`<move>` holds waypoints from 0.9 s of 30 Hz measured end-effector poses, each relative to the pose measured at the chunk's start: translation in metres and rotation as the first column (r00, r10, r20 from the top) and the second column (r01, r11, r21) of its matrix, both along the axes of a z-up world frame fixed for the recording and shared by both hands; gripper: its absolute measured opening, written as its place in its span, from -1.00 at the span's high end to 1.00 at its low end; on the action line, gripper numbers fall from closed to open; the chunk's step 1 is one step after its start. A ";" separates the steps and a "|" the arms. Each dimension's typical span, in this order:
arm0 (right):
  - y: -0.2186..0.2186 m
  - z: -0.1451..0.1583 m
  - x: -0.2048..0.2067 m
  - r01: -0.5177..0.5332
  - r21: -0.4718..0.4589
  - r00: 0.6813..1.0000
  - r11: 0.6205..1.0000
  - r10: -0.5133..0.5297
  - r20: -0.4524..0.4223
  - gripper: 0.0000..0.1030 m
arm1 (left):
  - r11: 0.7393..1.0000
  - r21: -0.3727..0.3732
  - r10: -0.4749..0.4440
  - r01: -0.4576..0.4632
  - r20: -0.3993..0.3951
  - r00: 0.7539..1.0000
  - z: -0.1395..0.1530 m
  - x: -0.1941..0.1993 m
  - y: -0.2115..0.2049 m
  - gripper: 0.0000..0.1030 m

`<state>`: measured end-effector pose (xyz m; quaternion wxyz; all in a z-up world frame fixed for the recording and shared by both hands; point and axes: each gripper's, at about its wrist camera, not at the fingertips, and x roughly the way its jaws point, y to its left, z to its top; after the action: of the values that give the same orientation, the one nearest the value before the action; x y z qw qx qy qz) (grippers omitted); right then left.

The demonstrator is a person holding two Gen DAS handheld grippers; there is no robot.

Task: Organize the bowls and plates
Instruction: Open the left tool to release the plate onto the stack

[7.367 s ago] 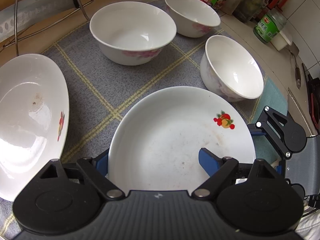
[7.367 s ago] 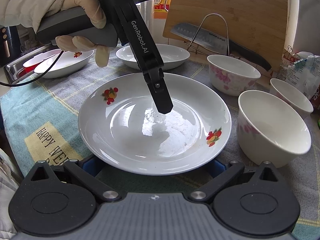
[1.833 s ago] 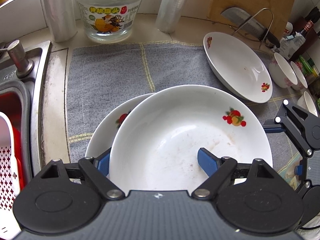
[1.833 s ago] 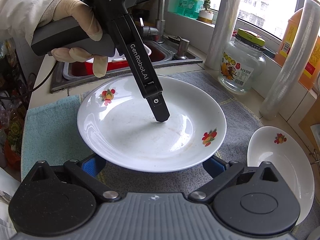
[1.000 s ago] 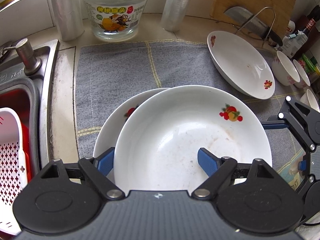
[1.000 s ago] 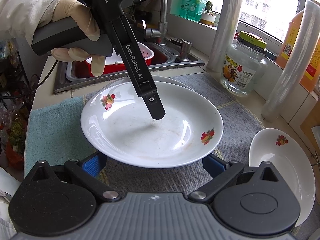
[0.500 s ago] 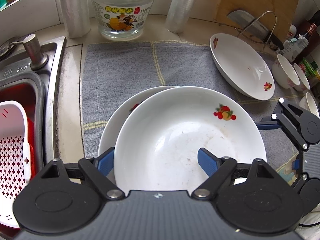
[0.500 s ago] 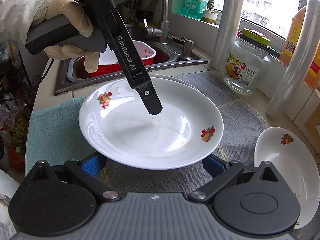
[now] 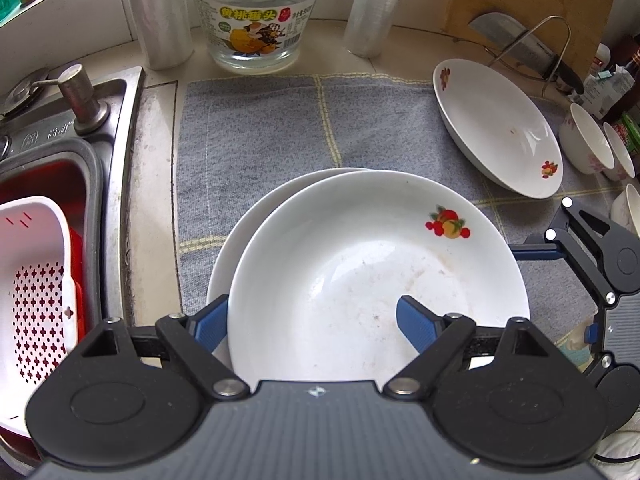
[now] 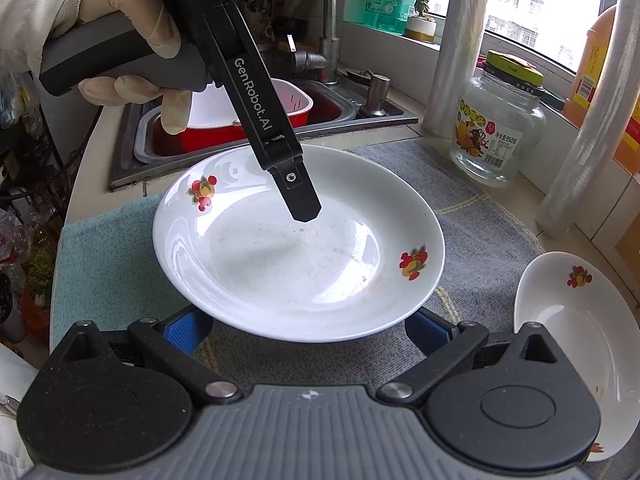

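the left gripper (image 9: 312, 320) is straddling the rim of the top plate (image 9: 376, 280), its jaws just loosening around it. that plate is sitting on a second plate (image 9: 236, 240) on the grey mat (image 9: 256, 128). the right gripper (image 10: 308, 330) is waiting just beside it, jaws apart and empty. further off, a third plate (image 9: 496, 136) and three bowls (image 9: 588, 144), seen only from the left wrist, are still waiting to be stacked.

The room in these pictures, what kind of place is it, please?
Most likely a home kitchen counter. A steel sink with a tap stands beside a grey mat, a cleaver rests on a rack against a wooden board, and white plates lie on the mat.
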<state>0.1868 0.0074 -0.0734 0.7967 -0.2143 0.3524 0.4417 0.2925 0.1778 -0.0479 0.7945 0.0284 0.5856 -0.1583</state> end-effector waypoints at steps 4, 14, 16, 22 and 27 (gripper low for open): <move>-0.001 0.001 0.000 0.005 0.009 1.000 1.000 -0.005 -0.009 -1.00 | 1.000 0.021 -0.021 0.021 0.005 1.000 -0.002 0.005 -0.007 -0.78; -0.007 0.007 -0.004 0.018 0.020 1.000 1.000 -0.018 -0.005 -1.00 | 0.988 0.136 -0.081 0.078 0.014 0.997 -0.009 0.004 -0.030 -0.88; -0.008 0.008 -0.006 0.018 0.021 1.000 1.000 -0.018 -0.003 -1.00 | 0.988 0.134 -0.077 0.075 0.013 0.997 -0.009 0.004 -0.029 -0.88; -0.010 0.011 -0.008 0.019 0.030 1.000 0.999 -0.019 0.001 -1.00 | 0.980 0.197 -0.046 0.031 0.070 0.997 -0.004 -0.003 -0.034 -0.86; -0.010 0.013 -0.008 0.019 0.044 1.000 0.999 -0.019 0.003 -1.00 | 0.991 0.129 -0.044 0.032 0.090 0.995 0.008 -0.006 -0.034 -0.86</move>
<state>0.1787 -0.0024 -0.0603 0.8058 -0.1941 0.3435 0.4415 0.2867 0.1441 -0.0395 0.8142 0.0976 0.5563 -0.1345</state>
